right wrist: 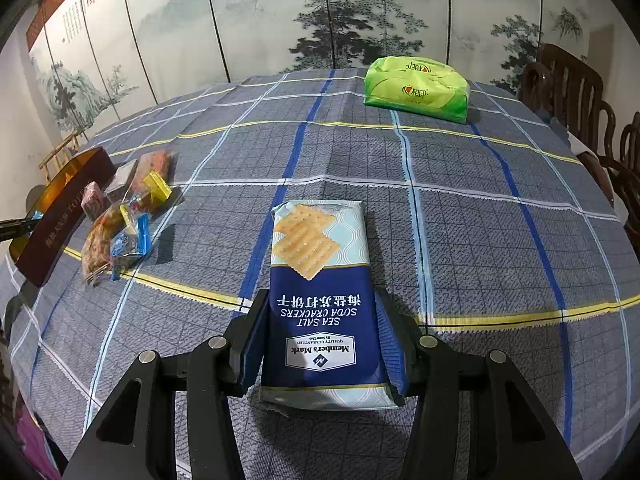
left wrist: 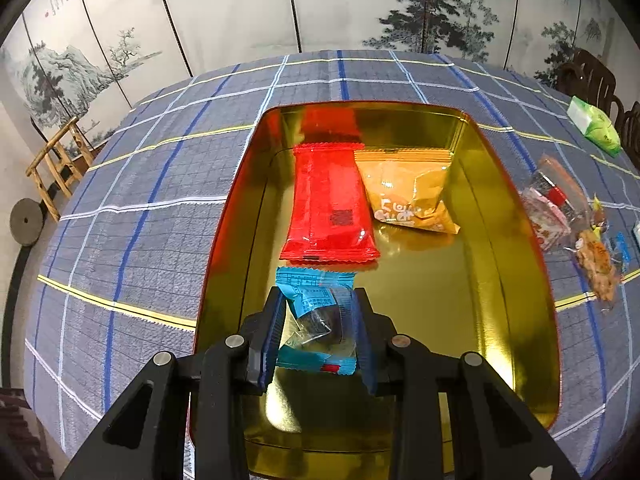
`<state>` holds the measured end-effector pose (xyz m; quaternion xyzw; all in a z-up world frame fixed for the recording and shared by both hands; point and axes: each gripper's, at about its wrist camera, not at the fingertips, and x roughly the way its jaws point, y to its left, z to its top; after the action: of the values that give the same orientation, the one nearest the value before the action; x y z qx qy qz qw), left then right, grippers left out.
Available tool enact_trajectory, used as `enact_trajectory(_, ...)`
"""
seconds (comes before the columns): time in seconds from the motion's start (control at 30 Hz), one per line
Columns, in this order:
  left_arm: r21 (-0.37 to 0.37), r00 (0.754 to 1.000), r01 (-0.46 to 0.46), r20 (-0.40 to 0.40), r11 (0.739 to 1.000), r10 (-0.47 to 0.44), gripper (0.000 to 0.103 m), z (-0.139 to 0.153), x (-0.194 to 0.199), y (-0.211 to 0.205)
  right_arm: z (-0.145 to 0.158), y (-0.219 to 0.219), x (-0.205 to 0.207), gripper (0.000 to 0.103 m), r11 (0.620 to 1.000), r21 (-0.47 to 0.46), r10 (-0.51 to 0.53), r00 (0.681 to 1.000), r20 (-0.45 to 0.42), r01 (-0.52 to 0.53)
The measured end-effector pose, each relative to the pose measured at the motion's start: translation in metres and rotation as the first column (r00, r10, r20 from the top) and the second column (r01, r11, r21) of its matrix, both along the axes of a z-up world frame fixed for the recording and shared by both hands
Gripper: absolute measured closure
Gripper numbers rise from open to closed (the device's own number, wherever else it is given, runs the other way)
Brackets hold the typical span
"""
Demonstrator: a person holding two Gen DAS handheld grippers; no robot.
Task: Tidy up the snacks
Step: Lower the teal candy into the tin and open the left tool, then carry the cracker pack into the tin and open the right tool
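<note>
My left gripper (left wrist: pixel 318 320) is shut on a small blue-wrapped snack (left wrist: pixel 316 316) and holds it over the near part of a gold-lined tin (left wrist: pixel 516 264). A red packet (left wrist: pixel 330 204) and an orange packet (left wrist: pixel 408 192) lie inside the tin at its far end. My right gripper (right wrist: pixel 320 332) is shut on a blue packet of sea salt soda crackers (right wrist: pixel 320 300), which rests on the checked tablecloth. The tin also shows in the right wrist view (right wrist: pixel 60 216) at the far left, with a pile of small loose snacks (right wrist: pixel 124 216) beside it.
The loose snacks also show right of the tin in the left wrist view (left wrist: pixel 568 220). A green tissue pack (right wrist: pixel 418 88) sits at the table's far side, also in the left wrist view (left wrist: pixel 594 124). Dark wooden chairs (right wrist: pixel 580 92) stand at the right. A painted folding screen stands behind the table.
</note>
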<state>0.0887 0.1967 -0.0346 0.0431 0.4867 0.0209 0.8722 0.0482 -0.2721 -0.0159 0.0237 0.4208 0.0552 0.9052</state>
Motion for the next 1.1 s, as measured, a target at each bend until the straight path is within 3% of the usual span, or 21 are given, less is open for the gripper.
enact_trajectory(0.3, 0.049, 1.0, -0.01, 0.0, 0.999, 0.01, 0.07, -0.004, 0.0, 0.0, 0.0, 0.001, 0.0, 0.052, 1.0, -0.001, 0.0, 1.0, -0.001, 0.0)
enact_trajectory(0.37, 0.068, 1.0, -0.018, 0.008, 0.997, 0.017, 0.063, -0.003, 0.0, 0.0, 0.0, 0.002, 0.0, 0.052, 1.0, -0.002, 0.0, 1.0, -0.001, 0.0)
enact_trajectory(0.47, 0.079, 0.999, -0.032, 0.024, 0.996, 0.03, 0.062, 0.0, -0.002, 0.003, 0.0, 0.002, 0.001, 0.052, 1.0, -0.004, 0.0, 1.0, -0.001, 0.0)
enact_trajectory(0.77, 0.107, 0.994, -0.048, 0.104, 0.993, 0.037, 0.053, 0.034, -0.033, -0.014, 0.001, 0.003, 0.004, 0.052, 1.0, -0.01, -0.007, 1.0, -0.029, 0.007)
enact_trajectory(0.9, 0.096, 0.99, -0.059, 0.132, 0.994, 0.046, 0.052, 0.053, -0.051, -0.026, 0.003, -0.005, 0.005, 0.052, 1.0, 0.019, -0.008, 0.999, -0.051, 0.009)
enact_trajectory(1.03, 0.069, 0.988, -0.066, 0.145, 0.995, 0.055, 0.039, 0.064, -0.07, -0.036, 0.005, -0.016, -0.004, 0.052, 0.995, 0.095, -0.013, 0.998, -0.064, 0.019)
enact_trajectory(1.1, 0.062, 0.988, -0.058, 0.145, 0.996, 0.048, 0.038, 0.067, -0.077, -0.042, 0.007, -0.014, -0.01, 0.052, 0.992, 0.127, -0.012, 0.998, -0.068, 0.02)
